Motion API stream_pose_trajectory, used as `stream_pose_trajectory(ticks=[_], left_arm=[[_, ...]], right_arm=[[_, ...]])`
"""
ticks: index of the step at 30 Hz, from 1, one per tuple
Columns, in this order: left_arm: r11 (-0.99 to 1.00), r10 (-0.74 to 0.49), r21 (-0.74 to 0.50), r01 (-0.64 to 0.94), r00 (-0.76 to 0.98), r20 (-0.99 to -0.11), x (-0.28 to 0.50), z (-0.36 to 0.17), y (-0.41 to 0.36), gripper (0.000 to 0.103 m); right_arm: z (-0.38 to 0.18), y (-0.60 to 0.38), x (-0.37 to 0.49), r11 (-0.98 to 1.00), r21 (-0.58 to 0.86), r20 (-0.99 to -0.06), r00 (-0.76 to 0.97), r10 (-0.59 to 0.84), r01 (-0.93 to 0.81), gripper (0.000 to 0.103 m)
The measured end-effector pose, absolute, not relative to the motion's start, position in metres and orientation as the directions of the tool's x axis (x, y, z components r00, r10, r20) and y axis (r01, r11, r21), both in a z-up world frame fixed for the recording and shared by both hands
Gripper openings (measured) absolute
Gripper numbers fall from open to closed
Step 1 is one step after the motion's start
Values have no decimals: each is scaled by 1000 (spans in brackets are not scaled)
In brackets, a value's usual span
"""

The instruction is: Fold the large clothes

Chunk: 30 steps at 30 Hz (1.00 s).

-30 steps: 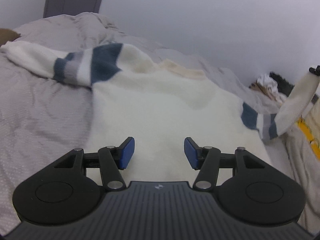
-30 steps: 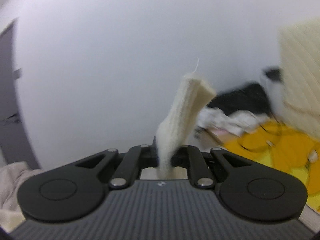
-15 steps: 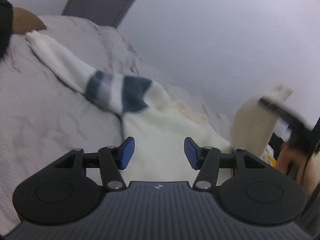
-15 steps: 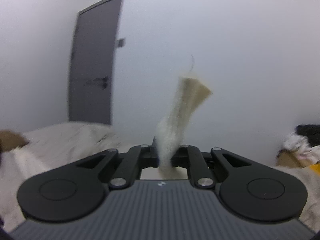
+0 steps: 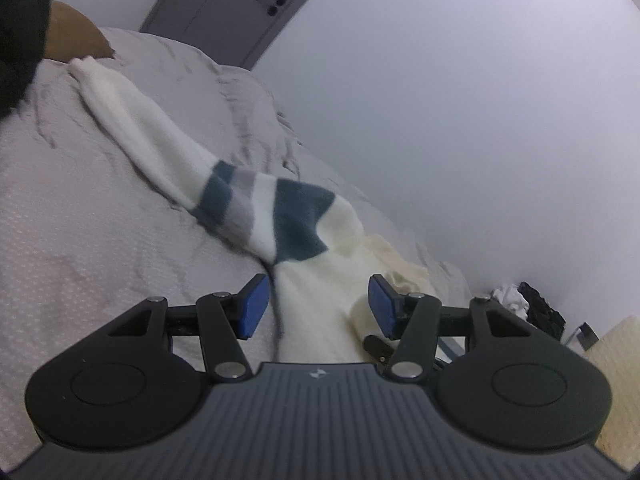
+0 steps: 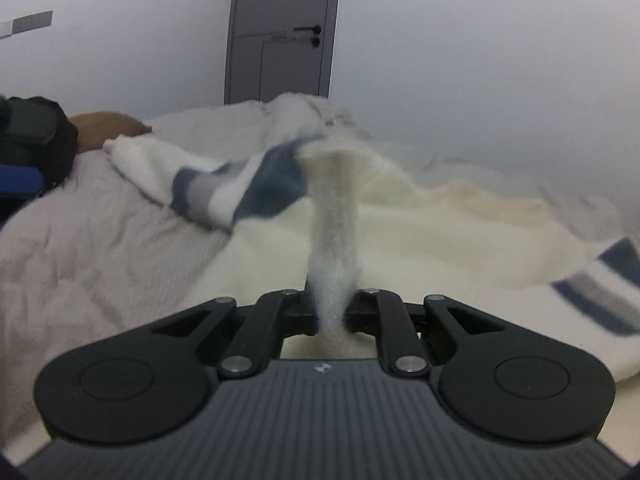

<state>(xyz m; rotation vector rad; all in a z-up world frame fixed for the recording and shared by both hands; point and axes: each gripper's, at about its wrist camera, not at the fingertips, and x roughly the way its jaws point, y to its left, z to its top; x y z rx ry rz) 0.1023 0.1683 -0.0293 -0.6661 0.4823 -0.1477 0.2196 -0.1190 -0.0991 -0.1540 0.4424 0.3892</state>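
Right wrist: claw (image 6: 332,312) clamps sweater (image 6: 440,240) cuff; grey bedspread (image 6: 100,240) (door (image 6: 280,32) behind).

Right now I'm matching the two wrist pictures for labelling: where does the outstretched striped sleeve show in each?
Left wrist view: the striped sleeve runs from upper left to centre across the grey bedding.
Right wrist view: the same sleeve lies left of centre, behind the pinched cuff.
Shared landmark: the grey door.

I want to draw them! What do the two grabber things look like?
Both the left gripper and the right gripper have a ribbed dark grey body with a small white logo, two round black discs, black linkage bars and silver pins. The left one's finger pads are blue.
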Motion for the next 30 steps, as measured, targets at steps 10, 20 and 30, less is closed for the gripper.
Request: stream_pose_trajectory(ticks=[10,20,30], left_arm=[[809,-369,-577,110,859,-354,108,-27,128,61],[880,-364,-445,168,839,-404,112,-28,66,59],[941,-267,-317,116,830,-489,147,-56,35,45]], right_arm=[[-90,-145,190,872,46,-531,727,435,-488,63],[-75,-215,167,904,133,-502,759,414,-406,64],[-100,-252,216,945,183,-491,808,326,-270,63]])
